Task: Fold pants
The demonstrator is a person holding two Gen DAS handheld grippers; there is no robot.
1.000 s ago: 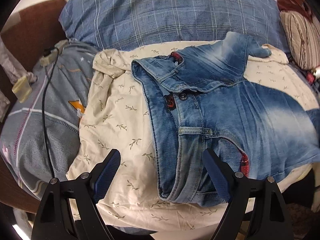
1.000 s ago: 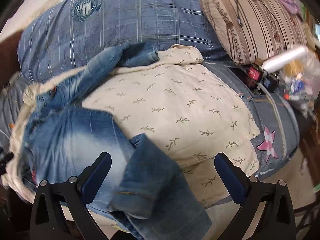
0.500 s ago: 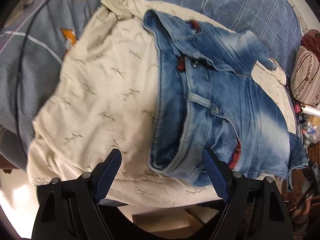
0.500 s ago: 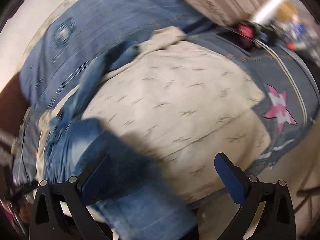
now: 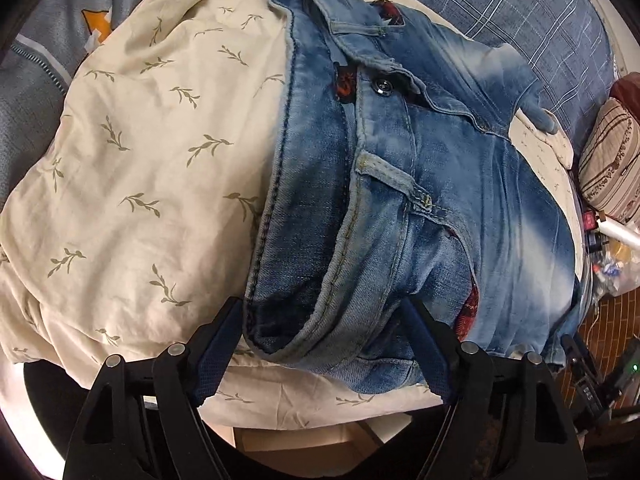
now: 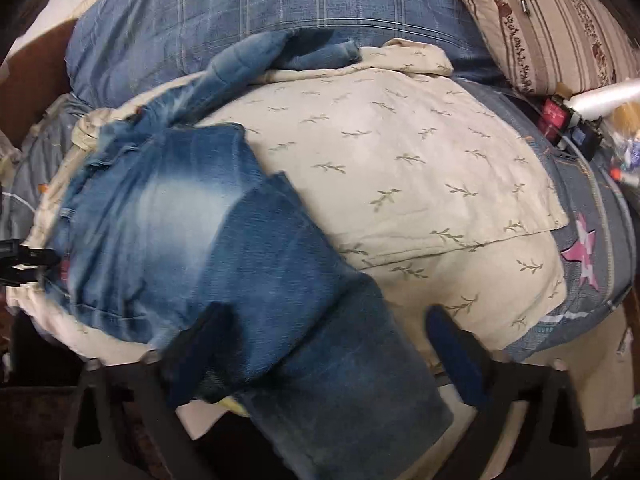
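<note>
We see the left claw as a black plastic frame with triangular holes, round silver screws on top, and two dark blue fingers with a fine grid texture. The right claw has the same black frame and blue fingers, here blurred.

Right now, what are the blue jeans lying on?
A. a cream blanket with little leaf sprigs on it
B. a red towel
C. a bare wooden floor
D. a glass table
A: the jeans are spread over the cream blanket printed with small leaf sprigs, which shows around them in both wrist views.
</note>
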